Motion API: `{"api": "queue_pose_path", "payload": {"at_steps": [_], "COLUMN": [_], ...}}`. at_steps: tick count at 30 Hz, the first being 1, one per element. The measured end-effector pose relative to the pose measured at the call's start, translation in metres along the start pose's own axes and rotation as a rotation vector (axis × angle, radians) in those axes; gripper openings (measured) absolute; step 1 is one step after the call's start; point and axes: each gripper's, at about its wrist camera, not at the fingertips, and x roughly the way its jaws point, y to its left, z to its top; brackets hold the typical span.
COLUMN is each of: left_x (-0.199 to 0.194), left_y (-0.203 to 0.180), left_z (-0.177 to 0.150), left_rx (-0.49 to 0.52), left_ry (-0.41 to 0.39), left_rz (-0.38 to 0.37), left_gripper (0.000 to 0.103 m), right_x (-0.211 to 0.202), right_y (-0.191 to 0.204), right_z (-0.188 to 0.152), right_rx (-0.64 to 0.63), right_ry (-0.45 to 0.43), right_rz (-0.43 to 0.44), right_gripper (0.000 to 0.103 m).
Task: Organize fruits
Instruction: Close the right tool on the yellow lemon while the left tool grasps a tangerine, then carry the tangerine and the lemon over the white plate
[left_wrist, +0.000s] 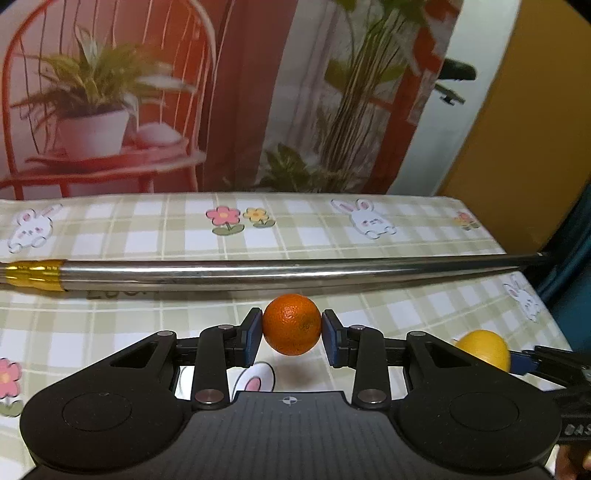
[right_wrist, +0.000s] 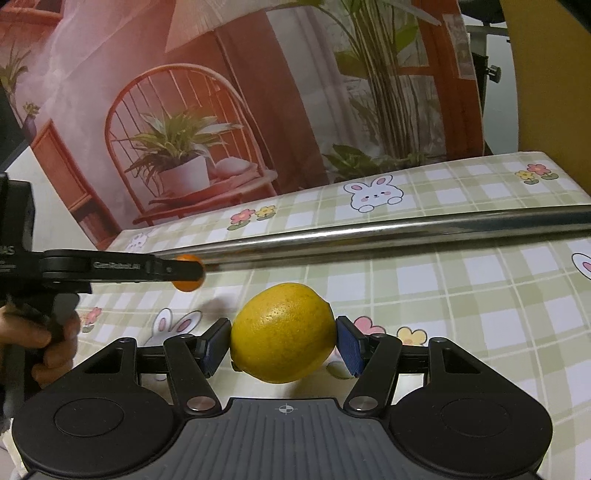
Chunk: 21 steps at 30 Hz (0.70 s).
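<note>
"Why is each claw carrying one fruit?"

"Sorting, I'd guess. The left claw (left_wrist: 291, 334) is pinching the orange (left_wrist: 291, 324) above the bench (left_wrist: 388, 306), near the metal rod (left_wrist: 258, 272); the right claw (right_wrist: 282, 345) is clamping the lemon (right_wrist: 282, 332) toward the bench's right edge."

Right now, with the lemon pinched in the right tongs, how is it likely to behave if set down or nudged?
The lemon looks rounded with tapered ends, so it would probably roll or wobble on the flat tablecloth. Its rind shows no denting where the right tongs pinch it, so it seems firm. Its pebbled skin probably grips well.
</note>
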Motion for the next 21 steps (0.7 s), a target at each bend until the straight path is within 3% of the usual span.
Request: {"api": "queue_pose_path", "payload": {"at_steps": [10, 21], "left_x": [-0.076, -0.13], "left_y": [-0.022, -0.04], "left_z": [-0.027, -0.086], "left_rx": [0.03, 0.009], "left_ry": [-0.066, -0.069], "left_rz": [-0.036, -0.1], "left_gripper": [0.037, 0.037], "right_x": [-0.037, -0.069], "right_y": [0.017, 0.032], "right_z": [-0.016, -0.042], "right_rx": [-0.009, -0.034], "right_ry": [-0.028, -0.039], "right_rz": [0.017, 0.032], "right_gripper": [0.058, 0.058]}}
